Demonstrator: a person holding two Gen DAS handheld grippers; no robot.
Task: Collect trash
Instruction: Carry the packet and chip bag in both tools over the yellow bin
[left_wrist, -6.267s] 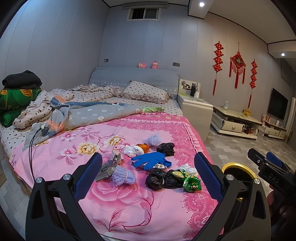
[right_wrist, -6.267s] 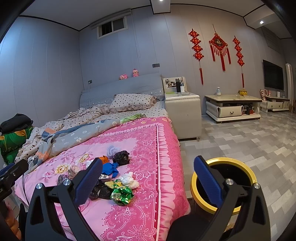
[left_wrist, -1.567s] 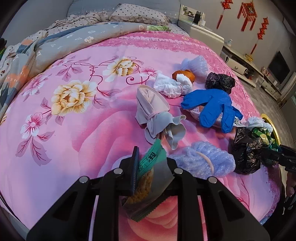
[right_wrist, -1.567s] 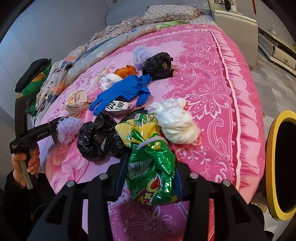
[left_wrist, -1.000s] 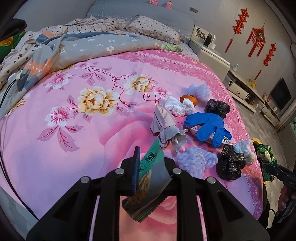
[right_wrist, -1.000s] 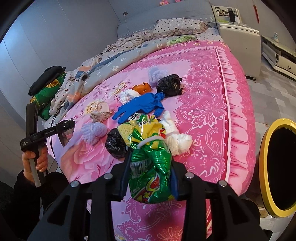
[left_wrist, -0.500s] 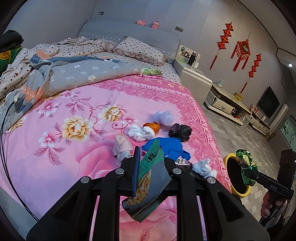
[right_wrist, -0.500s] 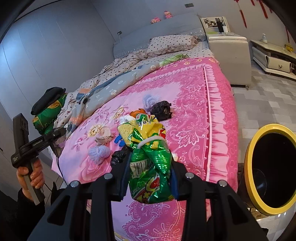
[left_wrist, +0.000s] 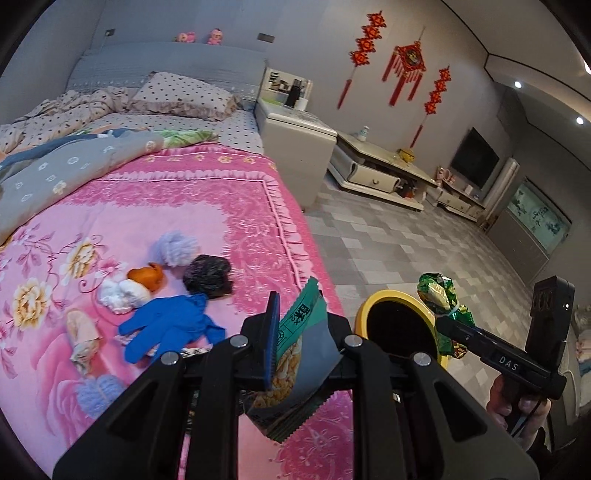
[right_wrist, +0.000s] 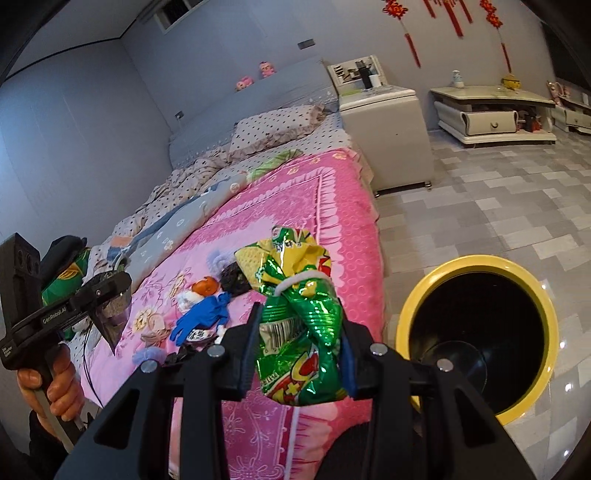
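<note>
Right wrist: bin (right_wrist: 476, 264), yellow rim, black inside, contents not discernible. Right gripper (right_wrist: 298, 356) clamped on green bag (right_wrist: 301, 325) beside bin; left gripper (left_wrist: 300, 345) clamped on grey packet (left_wrist: 295, 365) near bin.

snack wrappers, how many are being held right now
2. The green-and-grey snack packet is clamped in the left gripper; the crumpled green snack bag is in the right gripper, near the yellow bin.
</note>
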